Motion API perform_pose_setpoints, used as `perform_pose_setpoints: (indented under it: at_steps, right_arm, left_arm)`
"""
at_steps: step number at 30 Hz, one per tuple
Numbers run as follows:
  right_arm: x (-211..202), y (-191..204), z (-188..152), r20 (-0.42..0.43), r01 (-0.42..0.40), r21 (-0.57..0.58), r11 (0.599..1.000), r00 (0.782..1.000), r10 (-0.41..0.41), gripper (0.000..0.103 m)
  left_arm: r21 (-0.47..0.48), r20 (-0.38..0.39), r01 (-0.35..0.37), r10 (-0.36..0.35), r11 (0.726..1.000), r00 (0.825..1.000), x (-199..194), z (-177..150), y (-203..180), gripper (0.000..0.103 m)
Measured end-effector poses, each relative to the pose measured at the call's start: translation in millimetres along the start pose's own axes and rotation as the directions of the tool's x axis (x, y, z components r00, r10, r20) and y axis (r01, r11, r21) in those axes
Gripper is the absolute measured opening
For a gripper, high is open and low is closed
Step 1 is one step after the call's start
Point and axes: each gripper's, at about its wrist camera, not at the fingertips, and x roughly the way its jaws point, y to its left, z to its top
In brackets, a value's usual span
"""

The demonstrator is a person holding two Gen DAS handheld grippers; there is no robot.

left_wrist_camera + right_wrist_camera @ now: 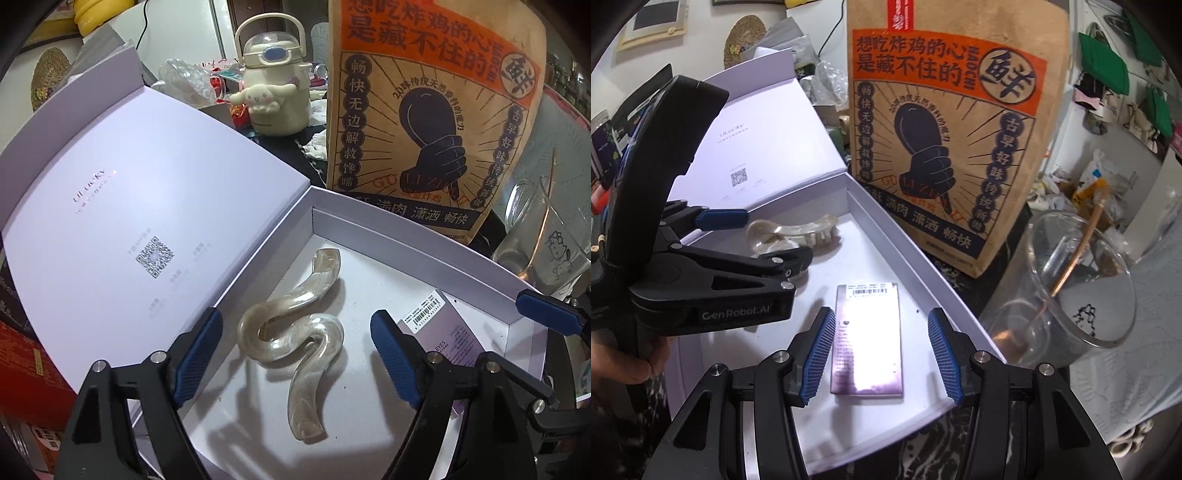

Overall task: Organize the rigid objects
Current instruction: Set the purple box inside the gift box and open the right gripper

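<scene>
Pearly translucent plastic makes up the wavy hair claw [295, 343], which lies flat on the floor of the open white box [417, 218], left of centre, directly between the left gripper [291, 354] fingers; these stand well apart and touch nothing, so the claw is free. It looks stiff, light and glossy, likely slippery on its rounded curves and brittle at the teeth, so a hold across the middle bend near the spring hinge seems safest. Further right in the same box lies a small lilac card box [866, 339], flat, with a barcode at its far end; it seems light and rigid with square edges, easy to pinch across its long sides. The right gripper [882, 354] straddles it with fingers apart on either side, not pressing. Around the box the dark marbled surface is crowded: the lid [122, 206] leans open at the left, a tall paper bag [953, 133] stands just behind, and a glass cup [1078, 280] with a straw sits just beside the right wall, leaving little room to swing.
</scene>
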Motion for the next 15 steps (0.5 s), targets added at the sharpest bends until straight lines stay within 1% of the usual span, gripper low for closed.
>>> perform_pose_setpoints:
  at_steps: [5,9,13,15]
  right_arm:
    - [-11.3,-1.1,-2.8,0.008,0.008,0.008,1.0,1.0,-0.008,0.052]
    - [-20.2,-1.8,-3.9,0.021,0.018,0.016,1.0,1.0,-0.018,0.052]
    - [-31.1,-1.2,-6.4,0.034,0.021,0.028,0.999,0.999,-0.022,0.052]
    - [-36.3,-0.4,-7.1,0.041,0.022,0.035,0.999,0.999,-0.023,0.052]
  left_arm:
    - [0.008,0.008,0.0,0.0,1.0,1.0,-8.9,-1.8,-3.1,0.083]
    - [0.019,0.025,0.022,-0.022,1.0,0.999,-15.7,7.4,-7.0,0.083]
    - [0.036,0.052,0.0,-0.002,0.999,0.999,-26.0,7.7,-11.4,0.083]
    - [0.04,0.064,0.001,-0.003,0.999,0.998,-37.9,0.9,-12.6,0.083]
